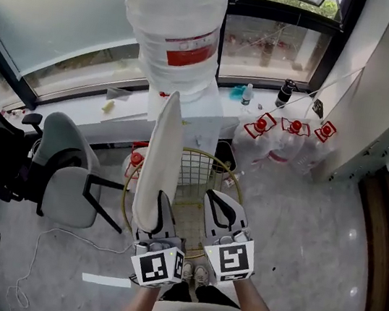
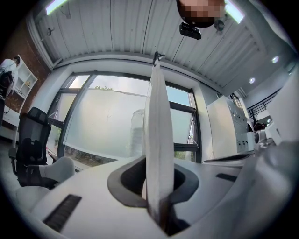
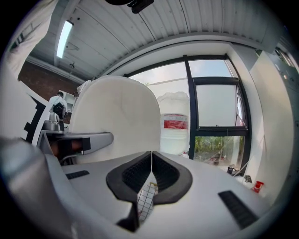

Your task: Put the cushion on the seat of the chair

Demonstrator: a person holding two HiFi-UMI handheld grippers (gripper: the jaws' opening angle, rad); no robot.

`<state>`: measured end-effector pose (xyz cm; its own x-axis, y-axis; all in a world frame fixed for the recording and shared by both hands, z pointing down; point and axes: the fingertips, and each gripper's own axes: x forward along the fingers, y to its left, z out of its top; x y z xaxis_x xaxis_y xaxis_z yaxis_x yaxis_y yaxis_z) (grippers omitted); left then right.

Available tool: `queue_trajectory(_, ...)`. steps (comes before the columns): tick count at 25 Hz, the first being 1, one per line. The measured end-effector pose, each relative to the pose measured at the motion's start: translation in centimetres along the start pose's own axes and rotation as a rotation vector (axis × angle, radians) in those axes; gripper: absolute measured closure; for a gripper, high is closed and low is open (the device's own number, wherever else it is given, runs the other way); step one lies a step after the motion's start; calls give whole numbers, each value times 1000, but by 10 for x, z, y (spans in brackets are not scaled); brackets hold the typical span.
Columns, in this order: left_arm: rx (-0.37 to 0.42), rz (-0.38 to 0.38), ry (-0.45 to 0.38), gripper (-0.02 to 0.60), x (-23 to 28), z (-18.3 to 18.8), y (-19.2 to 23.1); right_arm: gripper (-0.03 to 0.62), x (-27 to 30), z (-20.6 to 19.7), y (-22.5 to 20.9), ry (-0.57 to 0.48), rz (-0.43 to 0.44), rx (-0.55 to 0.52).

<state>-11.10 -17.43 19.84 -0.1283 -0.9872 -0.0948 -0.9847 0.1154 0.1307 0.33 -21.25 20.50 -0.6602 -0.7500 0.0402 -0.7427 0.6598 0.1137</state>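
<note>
One cushion (image 1: 161,160) stands upright, edge-on, in the air. It is to the right of the one grey chair (image 1: 66,178) and apart from its seat. L gripper (image 1: 158,208) is clamped on its lower edge. R gripper (image 1: 220,203), just beside, has jaws together w/ nothing between. Beyond are one wire basket (image 1: 196,170), one big water jug (image 1: 177,31) and three red-cap bottles (image 1: 285,140) grouped on the floor.

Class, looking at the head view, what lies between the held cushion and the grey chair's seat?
In the head view, the chair's black armrest and an arc of a yellow hoop lie between the cushion and the seat.
</note>
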Motion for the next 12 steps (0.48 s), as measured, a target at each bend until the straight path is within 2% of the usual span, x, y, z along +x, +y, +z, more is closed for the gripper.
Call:
queue_trajectory(4, -25, 7, 61, 529, 4, -41, 7, 576, 16, -40, -3, 36, -4, 85)
queue_trajectory(8, -36, 41, 81, 529, 20, -91, 13, 576, 35, -87, -9, 89, -12, 52)
queue_trajectory(12, -47, 59, 122, 529, 14, -135, 22, 576, 33, -136, 0, 135, -2, 108)
